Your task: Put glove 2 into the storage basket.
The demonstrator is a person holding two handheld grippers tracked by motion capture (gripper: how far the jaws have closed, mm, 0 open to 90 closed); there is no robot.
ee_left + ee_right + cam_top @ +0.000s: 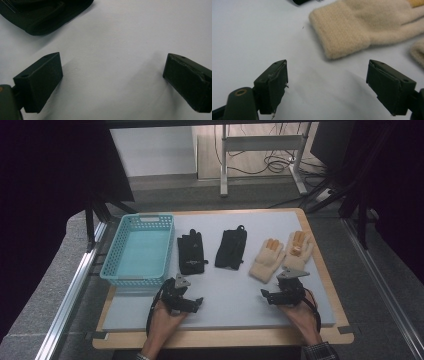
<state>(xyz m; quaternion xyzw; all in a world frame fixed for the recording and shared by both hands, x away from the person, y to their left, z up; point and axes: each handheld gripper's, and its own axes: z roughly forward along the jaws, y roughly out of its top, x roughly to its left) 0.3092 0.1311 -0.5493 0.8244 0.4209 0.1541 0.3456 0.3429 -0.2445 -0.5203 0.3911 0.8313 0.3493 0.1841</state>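
Seen from the high view: a blue basket (139,251), then beside it a black glove (191,252), a second black glove (231,248), and two cream gloves with orange fingertips, one (266,260) touching the other (298,250). All laid in a row across the far half of the desk (235,295).

Left tool (189,304) held just in front of the basket's near right corner, close to the cuff of the first black glove. Right tool (274,296) well apart from the basket, just in front of the cream pair.

Up close in the left gripper view: left tool (112,75) spread wide, nothing between its jaws, just bare grey desk (120,37), with the black glove's (42,13) edge at the upper left corner.

Up close in the right gripper view: right tool (327,85) also spread wide and holding nothing. Knit cuff of the cream glove (347,32) lying just ahead of the jaws, not touching them. A bit of the other cream glove (418,51) at the right edge.

Plenty of bare desk between the two tools and along the near edge. Basket hollow and open on top, close to the desk's left edge.
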